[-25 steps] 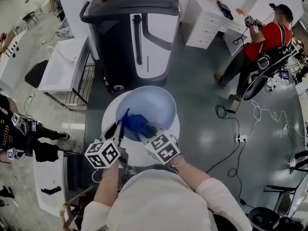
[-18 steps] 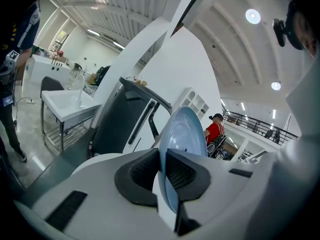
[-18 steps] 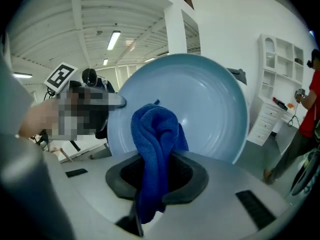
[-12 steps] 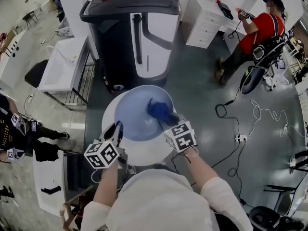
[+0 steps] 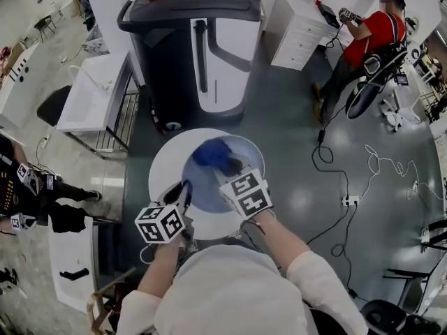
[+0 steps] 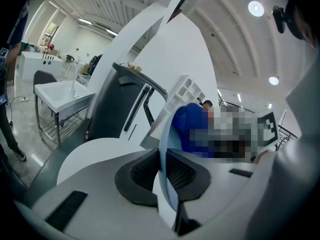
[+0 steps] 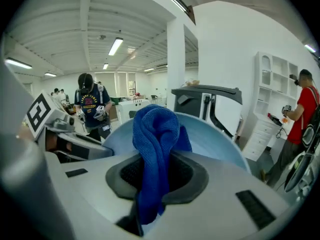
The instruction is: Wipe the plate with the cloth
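Much of plate (image 5: pixel 201 189) hidden under cloth (image 5: pixel 211 152), right tongs (image 5: pixel 230 167)

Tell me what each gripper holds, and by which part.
The left gripper pinches the plate by its near rim; the right gripper clamps the blue cloth by a bunched fold.

A pale blue round plate (image 5: pixel 202 187) with a raised rim, tilted over a round white table (image 5: pixel 162 169) — its near edge pinched in the left gripper (image 5: pixel 183 192). A dark blue cloth (image 5: pixel 213 153), bunched, rests against its inner face — clamped by the right gripper (image 5: pixel 232 167).
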Motion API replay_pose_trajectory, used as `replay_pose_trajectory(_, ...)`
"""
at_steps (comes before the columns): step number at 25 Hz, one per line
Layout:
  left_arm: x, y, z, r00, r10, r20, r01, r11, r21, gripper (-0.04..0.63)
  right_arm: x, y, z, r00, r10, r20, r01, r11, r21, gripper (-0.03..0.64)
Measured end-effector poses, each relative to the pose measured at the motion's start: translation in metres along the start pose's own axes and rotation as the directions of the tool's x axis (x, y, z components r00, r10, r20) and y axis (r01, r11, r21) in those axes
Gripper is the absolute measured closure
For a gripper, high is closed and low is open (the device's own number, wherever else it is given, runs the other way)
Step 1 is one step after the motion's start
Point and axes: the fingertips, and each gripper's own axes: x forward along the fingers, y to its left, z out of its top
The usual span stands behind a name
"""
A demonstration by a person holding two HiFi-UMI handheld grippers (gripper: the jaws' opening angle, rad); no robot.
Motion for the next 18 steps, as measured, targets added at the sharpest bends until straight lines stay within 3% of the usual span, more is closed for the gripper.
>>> replay_pose_trajectory(5,0.004,0.005,0.003,1.0,0.011,0.011,-0.01,1.0,-0.03,0.551,0.01,0.066,-0.032,0.985,0.158,-0.07,-0.16,0.987,-0.027,0.526)
replay_pose_trajectory(9,0.002,0.018,0.012,0.999,0.027,0.045,-0.024,0.997,-0.074,0.551,0.008,0.083,-0.071,0.968,0.205,-0.147,-0.21,0.978,-0.013,0.526)
replay_pose_trajectory(13,-0.003,0.031,0.02,0.996,0.048,0.071,-0.041,0.994,-0.102,0.552,-0.002,0.059,-0.101,0.965,0.158,-0.209,-0.159,0.987,0.011,0.526)
replay_pose_trajectory(18,-0.002,0.035,0.01,0.998,0.049,0.049,-0.043,0.993,-0.111,0.551,-0.016,0.0,-0.112,0.979,0.015,-0.202,0.0,0.997,0.072,0.526)
